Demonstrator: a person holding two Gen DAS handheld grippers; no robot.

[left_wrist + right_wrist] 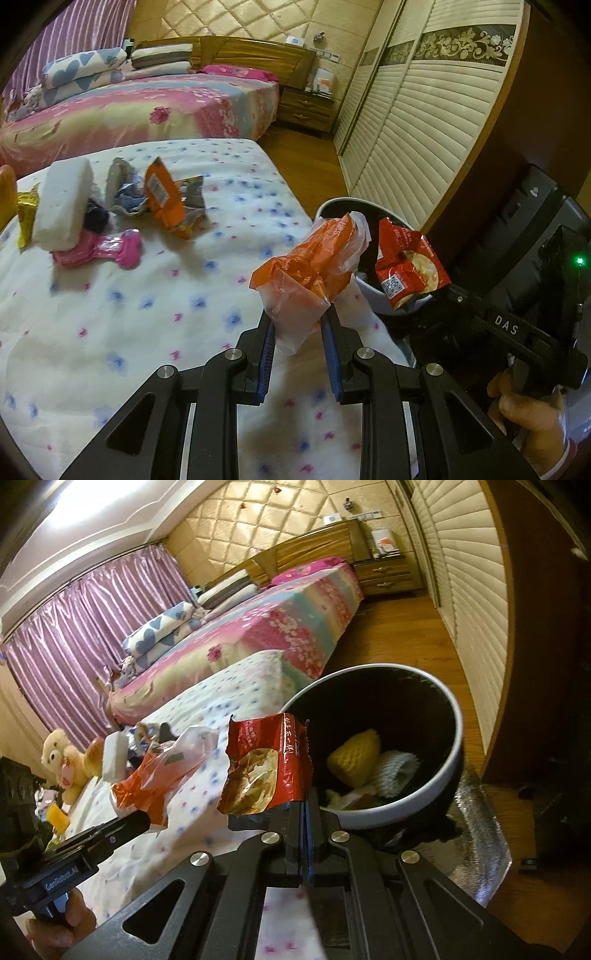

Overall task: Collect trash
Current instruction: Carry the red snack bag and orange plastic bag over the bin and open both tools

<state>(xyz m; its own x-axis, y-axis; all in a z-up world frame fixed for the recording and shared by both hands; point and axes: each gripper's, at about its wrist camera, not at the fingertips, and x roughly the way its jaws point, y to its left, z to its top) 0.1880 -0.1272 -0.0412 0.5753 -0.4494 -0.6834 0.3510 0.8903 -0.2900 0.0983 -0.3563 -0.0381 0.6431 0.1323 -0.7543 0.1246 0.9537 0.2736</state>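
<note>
Nearest, the left gripper was clamped on an orange-and-clear bag, the jaws held slightly apart by the crumpled plastic bunched between them. It was carried above the bed's near right edge, just short of the bin. The right gripper was closed flat on the bottom edge of a red wrapper, which stood up from the jaws just beside the bin's near rim, not yet over the opening.

The step in hand was judged to be dropping both pieces into the bin. It would be done well if each piece were brought fully past the rim and over the dark opening before the jaws were parted, the red wrapper first, being closer. The light bag might cling to the pads, so a wide opening would be wanted.

Inside the bin, a yellow foam net and a white one already lay. Farther across the bed, toward its far left corner, more wrappers were still to be collected.
</note>
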